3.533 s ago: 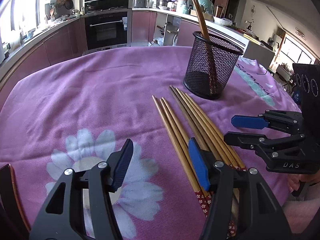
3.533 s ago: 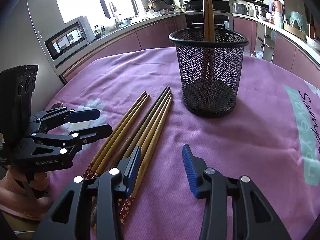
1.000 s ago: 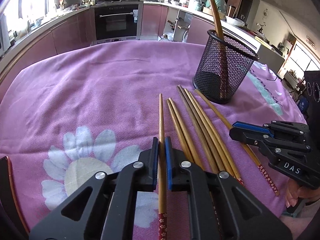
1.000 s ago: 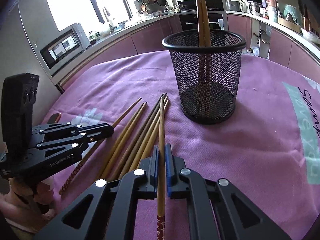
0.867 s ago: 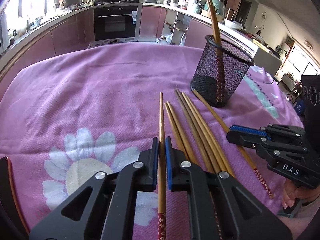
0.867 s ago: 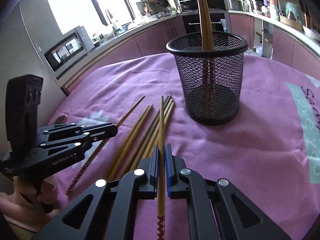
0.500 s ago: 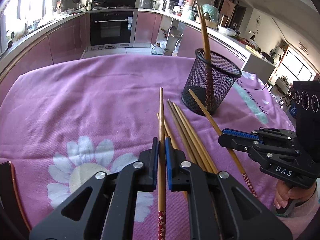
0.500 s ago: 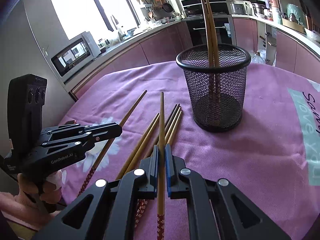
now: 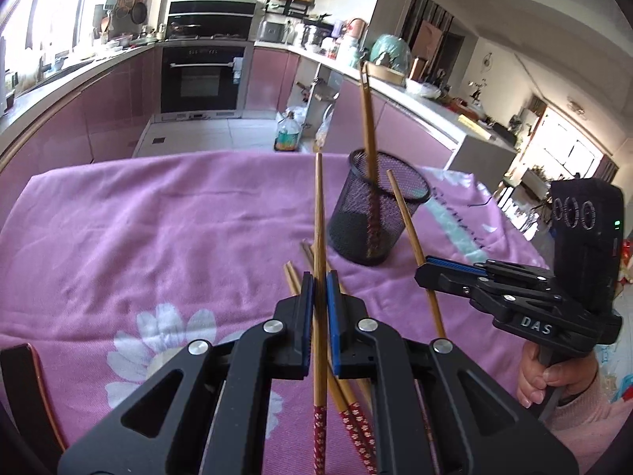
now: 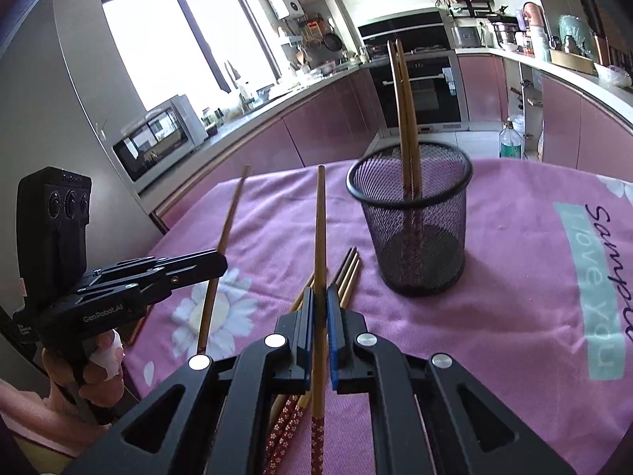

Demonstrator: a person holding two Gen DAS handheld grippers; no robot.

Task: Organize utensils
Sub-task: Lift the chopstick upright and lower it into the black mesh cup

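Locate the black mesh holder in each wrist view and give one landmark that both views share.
Left wrist view: the black mesh holder stands right of centre on the purple cloth, two chopsticks upright in it.
Right wrist view: the holder stands right of centre, beyond the clamped chopstick.
Shared landmark: the black built-in oven behind the table.

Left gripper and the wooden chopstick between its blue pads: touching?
Touching. The left wrist view shows the left gripper shut on the wooden chopstick, both blue pads pressed against its shaft.
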